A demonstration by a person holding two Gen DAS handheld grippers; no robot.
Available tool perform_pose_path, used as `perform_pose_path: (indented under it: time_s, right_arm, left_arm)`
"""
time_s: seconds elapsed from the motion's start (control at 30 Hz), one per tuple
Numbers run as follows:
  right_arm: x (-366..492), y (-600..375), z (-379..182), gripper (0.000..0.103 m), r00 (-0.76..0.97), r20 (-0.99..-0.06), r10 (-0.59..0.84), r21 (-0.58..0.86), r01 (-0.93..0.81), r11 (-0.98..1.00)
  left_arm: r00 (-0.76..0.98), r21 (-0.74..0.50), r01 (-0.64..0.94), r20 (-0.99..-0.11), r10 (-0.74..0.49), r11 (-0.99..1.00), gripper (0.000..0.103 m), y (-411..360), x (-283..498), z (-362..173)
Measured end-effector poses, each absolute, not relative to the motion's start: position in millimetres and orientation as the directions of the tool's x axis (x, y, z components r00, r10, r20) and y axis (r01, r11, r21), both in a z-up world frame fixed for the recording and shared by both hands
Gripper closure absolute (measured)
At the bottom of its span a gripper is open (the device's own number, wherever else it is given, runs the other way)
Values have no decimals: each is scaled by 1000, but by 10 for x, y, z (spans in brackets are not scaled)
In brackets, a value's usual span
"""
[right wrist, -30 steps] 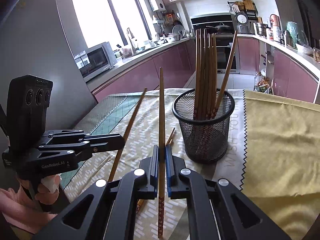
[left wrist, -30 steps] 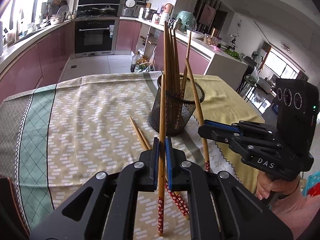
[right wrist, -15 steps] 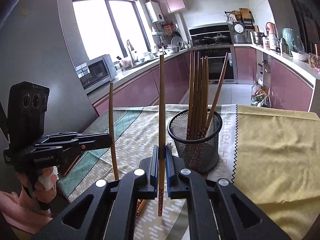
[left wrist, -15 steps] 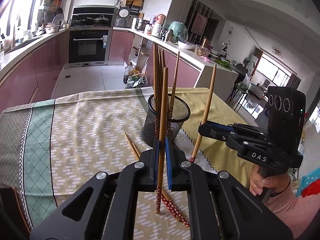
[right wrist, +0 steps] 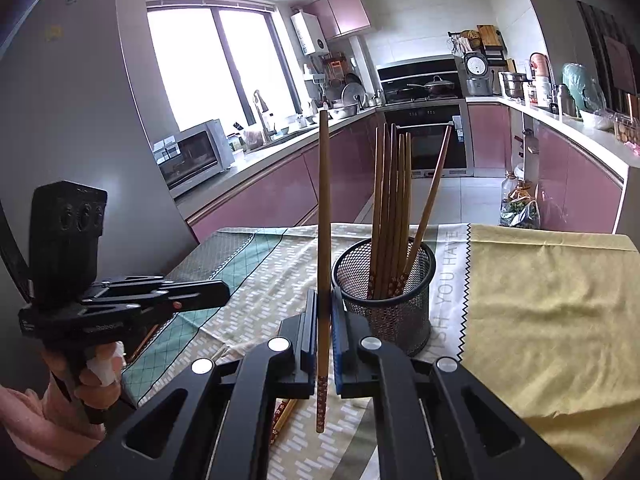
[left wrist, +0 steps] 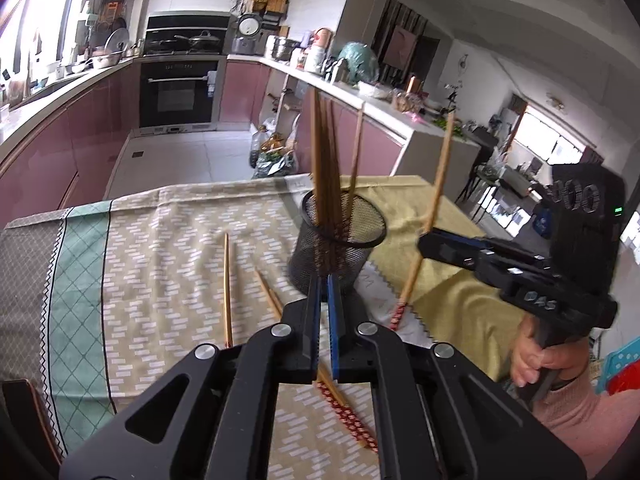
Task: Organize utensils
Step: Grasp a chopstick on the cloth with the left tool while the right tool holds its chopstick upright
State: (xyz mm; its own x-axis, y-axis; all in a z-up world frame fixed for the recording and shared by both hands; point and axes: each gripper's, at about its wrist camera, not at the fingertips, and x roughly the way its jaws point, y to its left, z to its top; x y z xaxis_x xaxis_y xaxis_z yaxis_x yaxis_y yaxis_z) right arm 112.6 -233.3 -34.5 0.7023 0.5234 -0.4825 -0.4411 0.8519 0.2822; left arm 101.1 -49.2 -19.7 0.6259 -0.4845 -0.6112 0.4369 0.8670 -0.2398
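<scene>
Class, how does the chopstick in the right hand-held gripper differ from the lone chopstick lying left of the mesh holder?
The gripped chopstick stands nearly upright; the loose chopstick lies flat. The gripped chopstick is clamped in the right hand-held gripper, off the tablecloth; the loose chopstick rests on it, untouched. Both are brown wood.

Beyond the table we see a built-in oven [left wrist: 178, 94] at about eleven o'clock in the left wrist view, with a wok [left wrist: 199, 40] on the hob above it. A rice cooker [right wrist: 478, 73] stands at one o'clock in the right wrist view. At nine o'clock there, a microwave [right wrist: 194, 156] sits on the counter under a bright window [right wrist: 216, 68]. The patterned tablecloth [left wrist: 160, 264] meets a yellow cloth [right wrist: 548, 304] at three o'clock.
</scene>
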Motion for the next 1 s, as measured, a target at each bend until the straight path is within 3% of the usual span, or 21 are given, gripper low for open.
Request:
perform_pose_path:
  time_s: [0.2,0.47,0.67,1.0]
  right_arm:
    - [1135,-2325,-392,97,693,-492,527,287,-442,850]
    - [1160,-2312,-437,97,685,-501,529,292,-442,848]
    - [1162,-2329,-459,97,679,-510,528,293,-440,849]
    - [1188,-2320,-492,97,670,-520,530,296,-441,847]
  left_arm:
    - [628,-154,348,-694,-352,925,90,-455,1270,-547]
    - [633,-54,271,-743,-220,961,77,-394,1666,-849]
    - [597,-2,259,-786,-161,966,77,-473,1976,-1081]
    - [561,19,258,-817,-133,966,88,-543,2262,-1260]
